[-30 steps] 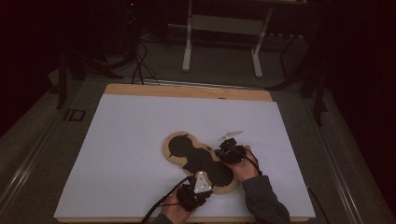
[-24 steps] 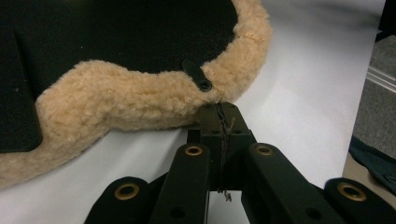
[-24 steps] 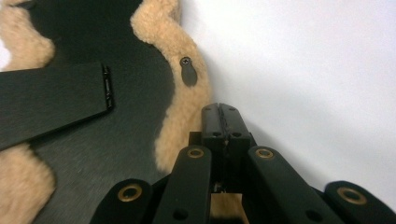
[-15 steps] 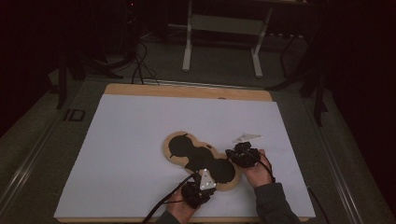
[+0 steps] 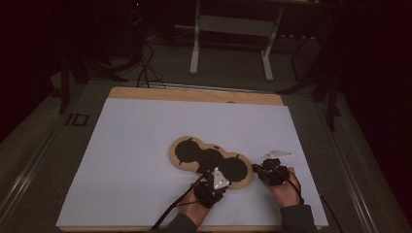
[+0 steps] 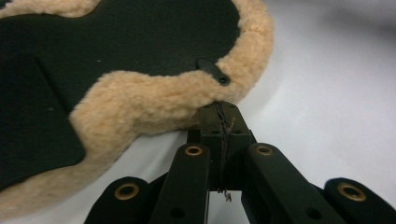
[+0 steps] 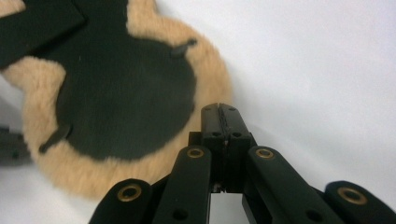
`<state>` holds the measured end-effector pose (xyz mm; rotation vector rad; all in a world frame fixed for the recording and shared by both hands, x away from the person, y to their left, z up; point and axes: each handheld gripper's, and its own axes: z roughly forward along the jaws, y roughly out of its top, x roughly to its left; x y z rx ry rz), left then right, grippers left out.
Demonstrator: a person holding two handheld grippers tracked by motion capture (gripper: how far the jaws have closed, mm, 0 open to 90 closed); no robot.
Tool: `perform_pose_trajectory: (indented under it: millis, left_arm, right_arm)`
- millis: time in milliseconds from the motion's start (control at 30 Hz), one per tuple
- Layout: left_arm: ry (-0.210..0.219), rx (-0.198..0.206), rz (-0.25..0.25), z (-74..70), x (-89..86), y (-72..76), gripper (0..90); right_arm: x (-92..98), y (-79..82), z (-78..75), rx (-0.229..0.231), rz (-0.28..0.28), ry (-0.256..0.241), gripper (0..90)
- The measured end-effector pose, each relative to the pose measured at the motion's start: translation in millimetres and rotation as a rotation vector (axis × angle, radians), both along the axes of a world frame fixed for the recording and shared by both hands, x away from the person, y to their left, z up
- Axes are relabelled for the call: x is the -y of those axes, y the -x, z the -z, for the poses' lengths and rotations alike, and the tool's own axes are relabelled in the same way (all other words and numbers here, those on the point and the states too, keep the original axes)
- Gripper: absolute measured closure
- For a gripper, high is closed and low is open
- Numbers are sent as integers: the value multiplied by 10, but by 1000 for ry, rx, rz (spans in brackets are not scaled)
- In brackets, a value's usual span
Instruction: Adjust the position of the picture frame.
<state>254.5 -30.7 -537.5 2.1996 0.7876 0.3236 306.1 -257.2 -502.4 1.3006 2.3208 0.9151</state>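
So the fleece-edged pad (image 5: 210,161) lies flat on the table (image 5: 145,145), near the front edge. Left gripper (image 6: 219,109) looks clamped on its fuzzy rim, though it's hard to be sure. Right gripper (image 7: 219,112) is closed on nothing, just beside the pad. Lifting or folding hasn't started, I'd say.

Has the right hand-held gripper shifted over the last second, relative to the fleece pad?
Yes. The right hand-held gripper has slid rightward off the fleece pad's right lobe and now sits just beside its edge, jaws closed.

Dim room, grey floor, white-legged desk frame (image 5: 232,46) beyond white-topped table (image 5: 145,126).
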Motion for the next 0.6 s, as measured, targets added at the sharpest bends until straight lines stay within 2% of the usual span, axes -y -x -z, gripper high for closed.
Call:
perform_pose_trajectory:
  millis: [200, 300, 433, 600]
  left_arm:
    - [7, 1, -35, -17, 14, -104, 900]
    - [11, 0, -31, -26, -16, -122, 900]
    - [14, 8, -37, -65, -138, -107, 900]
    - [28, 21, -77, -113, -367, -96, 900]
  right_arm:
    - [34, 38, 71, -17, 5, -6, 900]
    - [33, 60, 116, -22, 10, -7, 900]
    - [41, 92, 128, -34, 6, -7, 900]
    - [50, 110, 172, -54, 18, -7, 900]
